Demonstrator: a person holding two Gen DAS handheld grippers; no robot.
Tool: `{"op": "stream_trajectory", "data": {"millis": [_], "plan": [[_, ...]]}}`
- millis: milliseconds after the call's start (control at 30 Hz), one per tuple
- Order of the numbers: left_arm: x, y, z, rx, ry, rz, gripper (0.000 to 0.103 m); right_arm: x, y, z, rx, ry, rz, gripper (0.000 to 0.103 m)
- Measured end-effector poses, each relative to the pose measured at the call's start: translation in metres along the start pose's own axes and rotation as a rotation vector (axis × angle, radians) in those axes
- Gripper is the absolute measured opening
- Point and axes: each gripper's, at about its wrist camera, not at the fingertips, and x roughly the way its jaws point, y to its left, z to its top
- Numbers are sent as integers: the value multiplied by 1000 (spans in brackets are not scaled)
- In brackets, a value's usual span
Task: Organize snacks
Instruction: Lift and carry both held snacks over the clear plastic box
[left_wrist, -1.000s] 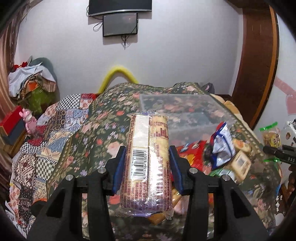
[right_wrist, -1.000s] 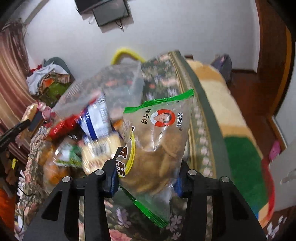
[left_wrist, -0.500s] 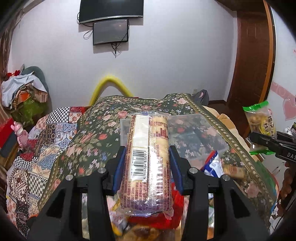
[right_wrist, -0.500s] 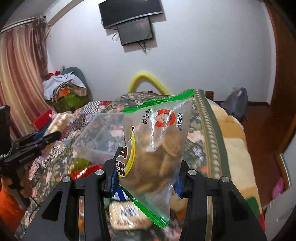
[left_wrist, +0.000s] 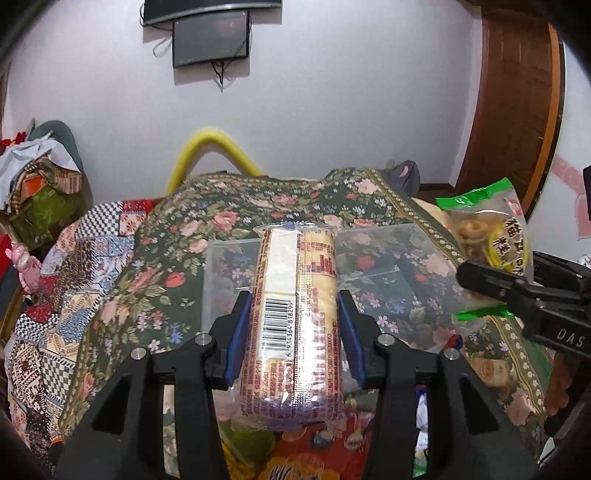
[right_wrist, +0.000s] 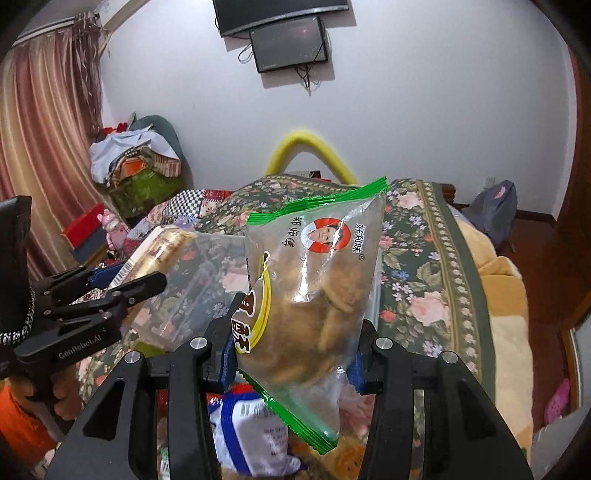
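Biscuit pack (left_wrist: 295, 325): a long sleeve with a barcode, being carried in the left hand-held gripper (left_wrist: 293, 332), its long axis running straight out along the fingers and past their tips.

Cookie bag (right_wrist: 314, 284): a clear bag with green seams and brown cookies inside, riding upright in the right hand-held gripper (right_wrist: 295, 350), its top seam leaning away from the camera.

Left hand-held gripper: its blue pads are pressing on both long sides of the biscuit pack, narrow and holding.

Right hand-held gripper: its jaws are squeezing the lower half of the cookie bag, also holding.

Clear plastic box (left_wrist: 369, 273): sitting open on the floral bedspread (left_wrist: 229, 221), straight ahead of and below the biscuit pack's far end; seen from the left wrist, the sleeve is overlapping the box's near wall.

Deciding relation: I judge the box to be the drop point, and the left hand looks the nearer to it, the pack's length already pointing into the box; the right hand is coming in from the box's right side, cookie bag beside its rim.

Loose snacks: a blue-and-white packet (right_wrist: 255, 428) and others are lying on the bed below both grippers, not yet sorted.

Risk: both hands are crowding one opening, so I would expect them to take turns.
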Motion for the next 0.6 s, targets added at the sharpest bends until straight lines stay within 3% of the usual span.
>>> {"op": "stream_trajectory", "data": {"millis": [367, 600], "plan": [[51, -3, 1, 16, 119, 2, 45, 45, -5, 3, -53, 168, 16, 43], [56, 0, 1, 2, 135, 10, 45, 52, -9, 1, -45, 207, 11, 45]]}}
